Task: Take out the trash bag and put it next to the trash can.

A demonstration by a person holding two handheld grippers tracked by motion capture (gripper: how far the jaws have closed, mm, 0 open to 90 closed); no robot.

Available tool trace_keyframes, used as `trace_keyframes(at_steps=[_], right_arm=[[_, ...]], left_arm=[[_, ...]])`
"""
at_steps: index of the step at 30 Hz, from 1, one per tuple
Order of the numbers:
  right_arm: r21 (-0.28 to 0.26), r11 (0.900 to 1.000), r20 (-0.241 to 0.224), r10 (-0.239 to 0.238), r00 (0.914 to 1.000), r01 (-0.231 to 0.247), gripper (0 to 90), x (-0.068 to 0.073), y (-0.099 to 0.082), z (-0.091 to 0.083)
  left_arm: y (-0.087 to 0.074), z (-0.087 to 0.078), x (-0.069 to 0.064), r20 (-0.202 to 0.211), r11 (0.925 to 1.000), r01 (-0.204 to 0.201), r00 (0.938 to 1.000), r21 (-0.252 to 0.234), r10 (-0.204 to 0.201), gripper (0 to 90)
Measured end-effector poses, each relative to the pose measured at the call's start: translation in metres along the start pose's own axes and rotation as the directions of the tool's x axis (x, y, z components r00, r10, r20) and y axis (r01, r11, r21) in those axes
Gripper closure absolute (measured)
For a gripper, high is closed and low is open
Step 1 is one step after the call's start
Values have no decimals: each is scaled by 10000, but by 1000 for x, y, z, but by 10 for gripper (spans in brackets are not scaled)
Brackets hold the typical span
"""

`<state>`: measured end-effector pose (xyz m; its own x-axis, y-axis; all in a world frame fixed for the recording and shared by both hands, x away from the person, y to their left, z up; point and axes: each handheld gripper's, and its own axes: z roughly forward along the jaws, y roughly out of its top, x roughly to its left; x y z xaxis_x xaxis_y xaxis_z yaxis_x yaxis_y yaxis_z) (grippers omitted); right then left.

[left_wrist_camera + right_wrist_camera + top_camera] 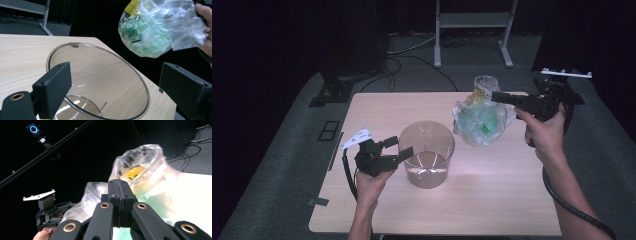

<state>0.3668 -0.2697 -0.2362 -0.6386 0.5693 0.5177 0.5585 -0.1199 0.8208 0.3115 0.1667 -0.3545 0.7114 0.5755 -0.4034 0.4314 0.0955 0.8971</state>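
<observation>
A clear round container point(427, 155) stands in the middle of the wooden table point(492, 200). My left gripper point(399, 146) rests just left of it, jaws open and level with its rim. In the left gripper view the container's rim point(140, 77) lies between and beyond the parted jaws of my left gripper point(120, 82). A crumpled clear plastic bag point(482, 122) with green and yellow contents hangs at the far right of the table. My right gripper point(494, 96) is shut on the bag's top edge. In the right gripper view the bag point(147, 170) bulges behind the pressed-together jaws of my right gripper point(119, 188).
A white metal stand point(472, 30) and cables lie on the floor behind the table. Black equipment point(347, 55) sits beyond the table's far left corner. The person's right hand point(203, 27) shows beside the bag. My left gripper point(47, 212) appears farther off in the right gripper view.
</observation>
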Motion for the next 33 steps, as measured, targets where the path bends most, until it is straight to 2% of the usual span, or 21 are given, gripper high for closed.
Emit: trace_keyframes(at_steps=[21, 33], right_arm=[[78, 9988, 120, 486, 9987, -487, 900, -27, -20, -2], [168, 9956, 229, 918, 9955, -922, 900, -45, -35, -1]], left_arm=[[0, 1, -1, 42, 10000, -6, 10000, -18, 7, 93], [1, 2, -4, 33, 10000, -14, 10000, -50, 15, 93]])
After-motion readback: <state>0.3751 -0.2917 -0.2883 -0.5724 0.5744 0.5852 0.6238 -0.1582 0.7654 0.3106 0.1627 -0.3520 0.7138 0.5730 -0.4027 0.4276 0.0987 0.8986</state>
